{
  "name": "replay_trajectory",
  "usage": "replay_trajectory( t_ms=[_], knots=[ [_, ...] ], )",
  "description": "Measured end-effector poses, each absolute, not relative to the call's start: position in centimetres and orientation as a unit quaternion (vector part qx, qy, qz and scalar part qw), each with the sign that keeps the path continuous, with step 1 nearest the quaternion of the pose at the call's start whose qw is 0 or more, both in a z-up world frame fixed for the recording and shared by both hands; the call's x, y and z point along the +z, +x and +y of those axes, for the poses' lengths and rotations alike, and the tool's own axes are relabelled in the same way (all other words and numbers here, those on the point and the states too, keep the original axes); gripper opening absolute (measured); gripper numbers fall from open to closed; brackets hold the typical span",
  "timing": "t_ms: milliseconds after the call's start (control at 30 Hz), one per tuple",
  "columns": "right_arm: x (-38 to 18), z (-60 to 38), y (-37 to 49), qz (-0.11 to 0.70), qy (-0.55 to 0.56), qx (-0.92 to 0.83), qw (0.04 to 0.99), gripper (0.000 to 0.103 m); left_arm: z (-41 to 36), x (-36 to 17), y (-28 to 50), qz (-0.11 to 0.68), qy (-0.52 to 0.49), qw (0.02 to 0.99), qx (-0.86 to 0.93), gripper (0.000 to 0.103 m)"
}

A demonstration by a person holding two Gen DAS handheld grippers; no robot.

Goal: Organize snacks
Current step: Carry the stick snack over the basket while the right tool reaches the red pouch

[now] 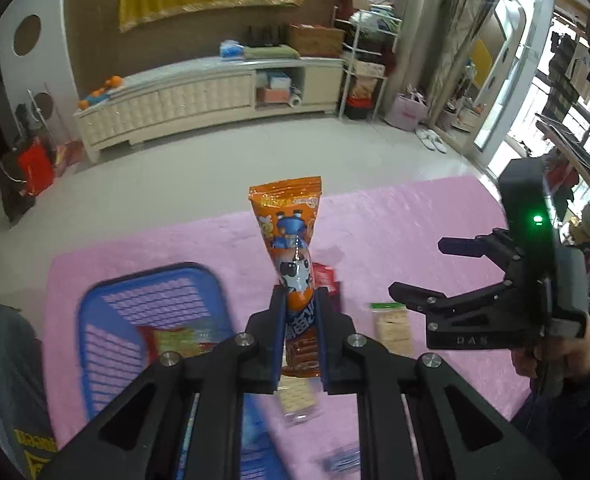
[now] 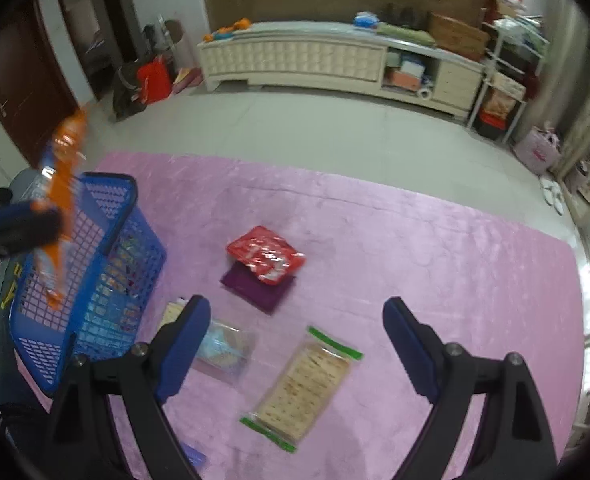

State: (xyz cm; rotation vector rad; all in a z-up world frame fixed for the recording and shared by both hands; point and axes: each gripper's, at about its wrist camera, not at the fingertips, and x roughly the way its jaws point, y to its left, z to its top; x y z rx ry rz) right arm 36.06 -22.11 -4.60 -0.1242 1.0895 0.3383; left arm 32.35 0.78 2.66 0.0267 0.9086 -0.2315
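My left gripper [image 1: 299, 300] is shut on an orange snack pouch [image 1: 293, 248] and holds it upright in the air, just right of the blue basket [image 1: 95, 344]. In the right wrist view the pouch [image 2: 61, 184] hangs over the basket's [image 2: 135, 248] left side. The basket holds several snacks. My right gripper [image 2: 295, 320] is open and empty above a cracker pack with green ends [image 2: 303, 384]; it also shows in the left wrist view [image 1: 419, 272]. A red packet [image 2: 265, 254] lies on a purple one [image 2: 255, 288].
A pink cloth [image 2: 435, 248] covers the table. A clear bag of crackers [image 2: 223, 350] lies beside the basket, and a small blue packet [image 2: 193, 458] sits near the front edge. Beyond the table are a tiled floor and a white low cabinet [image 2: 315, 60].
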Motion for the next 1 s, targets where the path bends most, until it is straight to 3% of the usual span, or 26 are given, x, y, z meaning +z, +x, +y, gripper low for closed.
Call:
replay_trajectory(
  t_ms=[400, 733, 1000],
  knots=[
    [-10.3, -15.1, 39.2, 0.534, -0.151, 0.204, 0.806, 0.091, 9.0, -1.8, 32.6, 0.487, -0.014, 0.873, -0.037, 0.013],
    [-16.4, -13.5, 42.2, 0.552, -0.209, 0.225, 0.775, 0.091, 10.1, -7.4, 34.9, 0.535, -0.034, 0.844, -0.013, 0.013],
    [-18.0, -12.7, 44.2, 0.566, -0.227, 0.256, 0.750, 0.091, 10.7, -9.1, 35.8, 0.551, -0.034, 0.834, -0.010, 0.013]
  ],
)
